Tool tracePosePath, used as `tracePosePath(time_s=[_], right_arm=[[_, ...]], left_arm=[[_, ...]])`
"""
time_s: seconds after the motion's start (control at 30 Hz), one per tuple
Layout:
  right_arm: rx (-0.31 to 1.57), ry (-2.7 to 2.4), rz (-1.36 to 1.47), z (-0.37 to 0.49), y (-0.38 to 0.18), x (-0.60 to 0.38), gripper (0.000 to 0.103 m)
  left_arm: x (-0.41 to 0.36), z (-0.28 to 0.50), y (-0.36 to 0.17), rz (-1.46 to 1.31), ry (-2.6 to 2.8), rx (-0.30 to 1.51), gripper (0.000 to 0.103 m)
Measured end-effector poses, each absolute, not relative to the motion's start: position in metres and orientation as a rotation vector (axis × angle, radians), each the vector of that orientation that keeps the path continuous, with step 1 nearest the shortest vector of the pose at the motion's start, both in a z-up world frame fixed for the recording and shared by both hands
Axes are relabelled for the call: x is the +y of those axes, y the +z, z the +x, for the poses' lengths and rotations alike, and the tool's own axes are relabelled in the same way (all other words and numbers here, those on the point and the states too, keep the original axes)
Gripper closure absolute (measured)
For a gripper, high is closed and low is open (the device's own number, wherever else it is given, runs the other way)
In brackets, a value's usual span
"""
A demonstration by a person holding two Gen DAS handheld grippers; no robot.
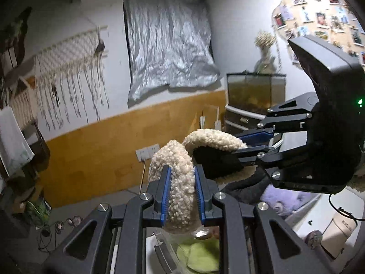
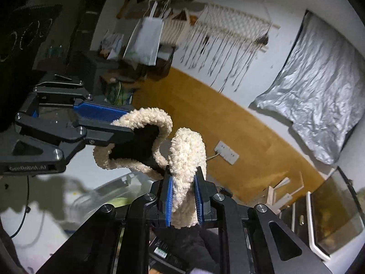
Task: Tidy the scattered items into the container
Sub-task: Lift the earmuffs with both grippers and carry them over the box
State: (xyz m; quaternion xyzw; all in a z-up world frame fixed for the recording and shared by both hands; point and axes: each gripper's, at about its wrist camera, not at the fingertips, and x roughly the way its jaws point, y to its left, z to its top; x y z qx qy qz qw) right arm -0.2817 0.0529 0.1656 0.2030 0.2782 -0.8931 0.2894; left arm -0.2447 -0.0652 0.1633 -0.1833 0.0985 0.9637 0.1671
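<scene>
Both grippers hold one dark garment with a cream fleece cuff [image 1: 180, 178], raised in the air. My left gripper [image 1: 182, 196] is shut on one part of the cuff. My right gripper [image 1: 237, 146] comes in from the right and is shut on the cuff's other side, at the dark lining [image 1: 212, 162]. In the right wrist view my right gripper [image 2: 183, 203] clamps the fleece cuff [image 2: 187, 173] and my left gripper [image 2: 116, 123] grips the far edge. Below, a clear container [image 1: 166, 251] holds green cloth [image 1: 198, 255].
A purple plush item [image 1: 285, 202] and a beige box [image 1: 340, 230] lie on the white surface at right. A fish tank [image 1: 255, 91] stands on dark drawers. A silver sheet [image 1: 168, 43] and macrame hanging [image 1: 68, 68] cover the wall.
</scene>
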Motion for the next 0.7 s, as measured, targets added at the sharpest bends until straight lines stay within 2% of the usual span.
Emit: tracePosePath(time_s=[0.17,0.3,0.53,0.7], right_arm=[[0.733,-2.336,0.619,-0.316,0.136,0.049,0.086],[0.710,-2.315,0.649,-0.320,0.108,0.055,0.086],[0.754,-2.240,0.779,-0.311,0.073,0.055,0.086],[0.783,-2.101,0.990,-0.306,0.061,0.060,0.083]], left_arm=[[-0.067,-0.280,0.134,-0.602,2.729,0.254,0.083],[-0.065,-0.290,0.100,-0.634,2.728,0.308,0.083],[-0.048,-0.275,0.062,-0.709,2.633,0.390,0.083],[-0.043,-0.254,0.044,-0.790,2.559,0.393,0.083]])
